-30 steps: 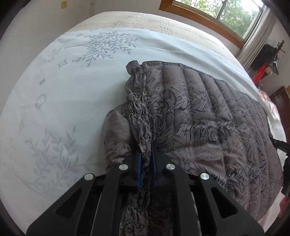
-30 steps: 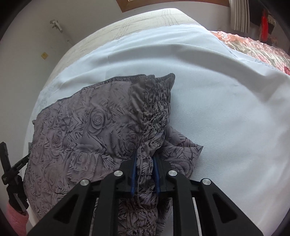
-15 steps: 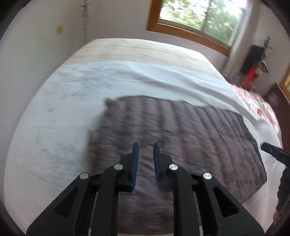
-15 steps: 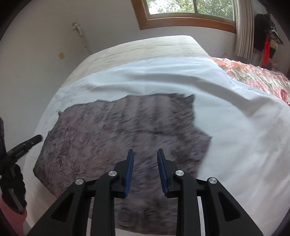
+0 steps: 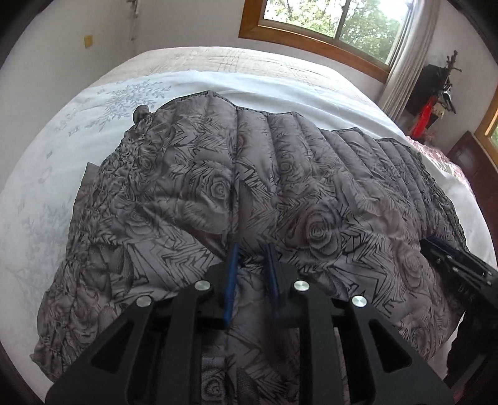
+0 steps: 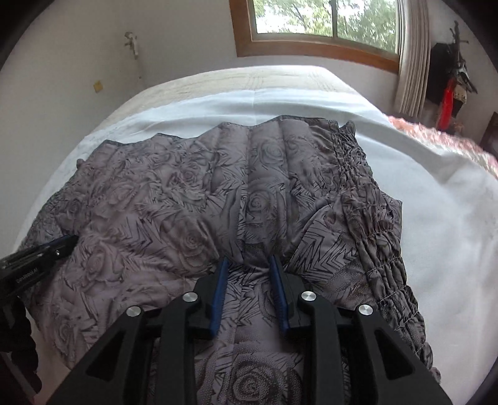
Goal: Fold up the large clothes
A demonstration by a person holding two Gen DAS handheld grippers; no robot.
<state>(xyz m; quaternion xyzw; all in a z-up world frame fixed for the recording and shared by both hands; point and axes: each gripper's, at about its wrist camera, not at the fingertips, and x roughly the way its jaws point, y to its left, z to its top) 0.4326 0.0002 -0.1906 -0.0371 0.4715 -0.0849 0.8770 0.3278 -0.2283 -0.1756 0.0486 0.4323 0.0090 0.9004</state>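
Observation:
A grey quilted jacket (image 5: pixel 280 193) with a rose print lies folded on the bed; it also shows in the right wrist view (image 6: pixel 218 199). My left gripper (image 5: pixel 251 249) is open, its blue pads pressed down into the jacket's near edge with a ridge of fabric between them. My right gripper (image 6: pixel 247 261) is open too, its pads set on either side of a raised fold at the near edge. The gathered elastic hem runs along the jacket's left side (image 5: pixel 130 149) and right side (image 6: pixel 370 218). The right gripper shows at the left view's right edge (image 5: pixel 451 264).
The jacket lies on a white sheet (image 6: pixel 435 202) over a beige quilted bedspread (image 5: pixel 233 59). A wood-framed window (image 6: pixel 311 28) and curtain (image 6: pixel 411 62) are behind the bed. A pink floral cover (image 6: pixel 435 134) lies at the right. The left gripper shows at the left edge (image 6: pixel 37 255).
Both grippers let go of the gathered hem, lifted away, then came down open onto the jacket's near edge. The jacket now lies folded over and flatter.

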